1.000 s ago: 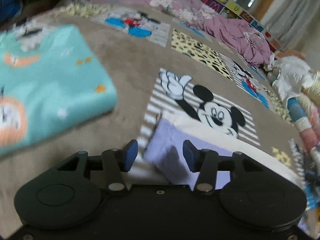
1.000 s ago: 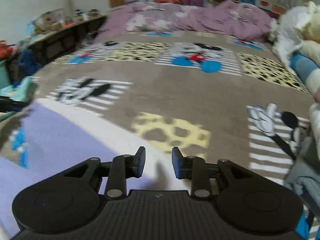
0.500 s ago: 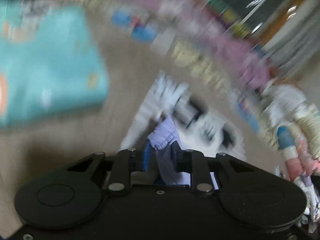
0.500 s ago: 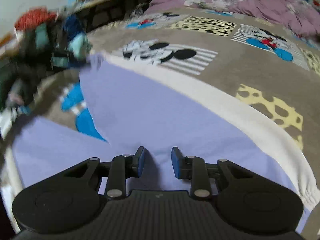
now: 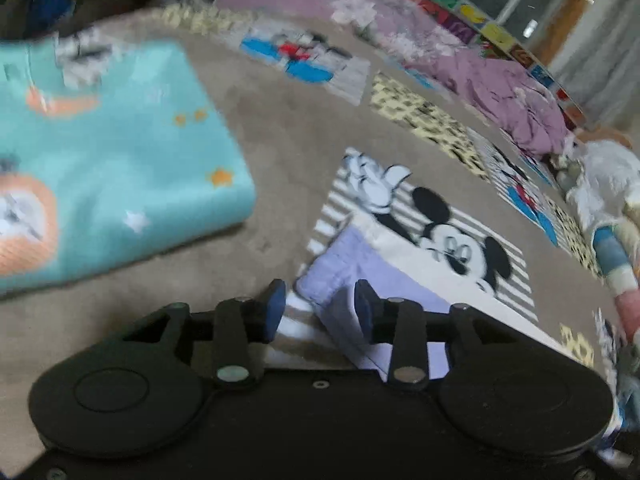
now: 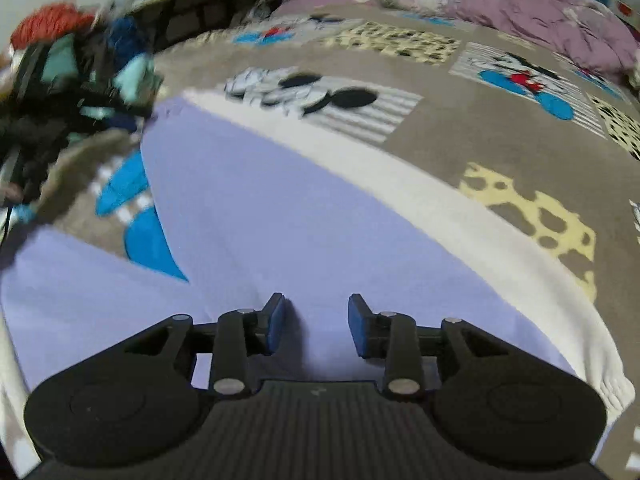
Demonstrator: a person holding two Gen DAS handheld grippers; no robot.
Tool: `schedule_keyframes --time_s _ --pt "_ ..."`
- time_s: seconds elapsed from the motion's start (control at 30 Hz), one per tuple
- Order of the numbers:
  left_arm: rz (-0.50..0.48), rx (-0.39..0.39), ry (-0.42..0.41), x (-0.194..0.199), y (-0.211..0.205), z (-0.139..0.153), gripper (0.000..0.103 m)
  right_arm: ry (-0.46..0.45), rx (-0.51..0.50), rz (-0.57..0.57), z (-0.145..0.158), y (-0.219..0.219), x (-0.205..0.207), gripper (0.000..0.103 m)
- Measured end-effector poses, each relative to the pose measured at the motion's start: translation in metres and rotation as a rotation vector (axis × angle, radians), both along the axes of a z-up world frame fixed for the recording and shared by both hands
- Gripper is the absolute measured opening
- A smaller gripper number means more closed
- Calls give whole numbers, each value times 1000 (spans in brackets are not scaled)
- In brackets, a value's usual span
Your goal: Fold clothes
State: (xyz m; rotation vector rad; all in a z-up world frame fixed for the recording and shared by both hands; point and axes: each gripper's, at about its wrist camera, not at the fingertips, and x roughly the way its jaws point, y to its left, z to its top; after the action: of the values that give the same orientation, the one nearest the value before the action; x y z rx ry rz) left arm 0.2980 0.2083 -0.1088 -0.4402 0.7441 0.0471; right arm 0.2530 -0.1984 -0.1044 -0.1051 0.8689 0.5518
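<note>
Lilac trouser cuff (image 5: 326, 280), pinched half a second ago, lies free again; left gripper (image 5: 318, 308) and right gripper (image 6: 316, 320) are both spread, so this fold seems placed.

You see a lavender garment (image 6: 280, 216) with a white band along its edge, lying on a taupe blanket (image 5: 288, 132) patterned with striped Mickey panels and yellow spotted patches. Your folded cloth (image 5: 100, 152) is turquoise with orange stars; the bedding (image 5: 500, 84) is mauve.

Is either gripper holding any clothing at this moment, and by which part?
Nothing is held. The left gripper is open at the corner of the lavender garment; the right gripper is open above its flat middle.
</note>
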Motion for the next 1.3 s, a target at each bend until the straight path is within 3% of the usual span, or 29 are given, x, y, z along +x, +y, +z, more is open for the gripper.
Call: schedule_keyframes --time_s 0.1,0.3,0.47,0.63,0.7,0.83,0.9,1.0,1.13,1.2,1.3 --pt "-62 -25 -41 -26 -18 19 38 -21 37 -31 11 -14 -7 36" --pt "-290 -50 -70 -62 -96 24 38 -6 79 -137 16 -66 -19 36" --pt "-469 -61 -79 -82 -163 23 38 15 60 -148 12 -95 -27 36" --pt "-580 52 15 -50 -226 -14 37 36 -66 -174 -13 -93 -21 36" --pt "-607 111 78 -36 -246 -35 36 32 -51 -191 -21 -98 -20 35" --pt "-573 105 35 -44 -240 -21 37 21 22 -267 -11 -112 -28 37" --pt "-538 83 -14 -59 -226 -5 39 8 117 -318 -1 -129 -41 37" --pt "-503 139 -56 -93 -203 14 39 -26 261 -392 14 -156 -66 37" --pt "-457 257 -107 -141 -166 44 47 -149 323 -359 47 -174 -101 37" --pt "-443 349 -128 -169 -147 57 51 -237 309 -291 72 -175 -118 38" --pt "-433 508 -150 -209 -125 69 66 -367 240 -191 106 -174 -145 47"
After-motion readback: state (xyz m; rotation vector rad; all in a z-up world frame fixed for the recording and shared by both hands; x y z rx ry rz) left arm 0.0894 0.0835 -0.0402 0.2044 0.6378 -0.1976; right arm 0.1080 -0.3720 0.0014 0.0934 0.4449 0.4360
